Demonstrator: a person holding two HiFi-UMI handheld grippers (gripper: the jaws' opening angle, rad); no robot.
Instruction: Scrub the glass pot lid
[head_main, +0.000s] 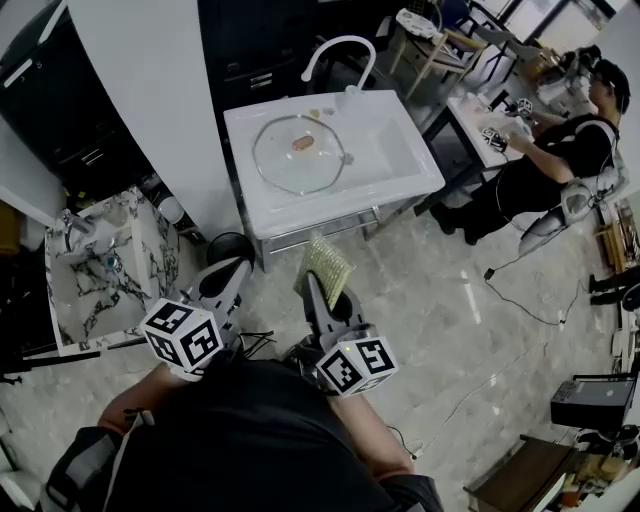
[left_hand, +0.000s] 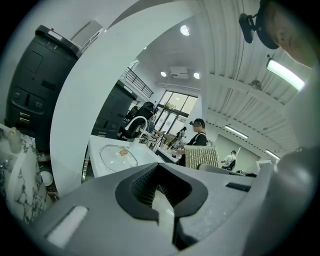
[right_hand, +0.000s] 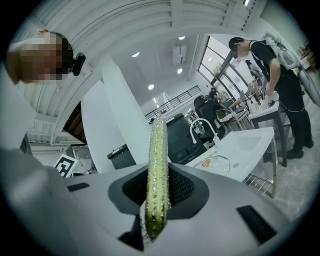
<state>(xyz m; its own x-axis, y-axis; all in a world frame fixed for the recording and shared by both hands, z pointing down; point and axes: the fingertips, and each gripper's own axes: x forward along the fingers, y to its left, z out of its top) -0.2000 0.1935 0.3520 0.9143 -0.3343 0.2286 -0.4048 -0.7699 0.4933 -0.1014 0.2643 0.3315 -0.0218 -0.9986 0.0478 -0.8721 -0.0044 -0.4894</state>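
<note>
The left gripper (head_main: 232, 272) is held low, close to the person's body, with its jaws pressed together and nothing between them; the left gripper view (left_hand: 163, 200) shows only a thin seam where they meet. The right gripper (head_main: 322, 292) is just beside it, pinching a yellow-green sponge (head_main: 328, 266) that stands on edge between the jaws and sticks out past them (right_hand: 157, 180).

The glass pot lid (head_main: 298, 155) lies flat on the left part of a white sink unit (head_main: 340, 208), knob up, with the basin to its right and a curved white tap (head_main: 338, 48) behind. It is well apart from both grippers, straight ahead of them across a stretch of pale floor. Both gripper views catch it in the distance (left_hand: 118, 155) (right_hand: 216, 164). The sponge does not touch the lid.
</note>
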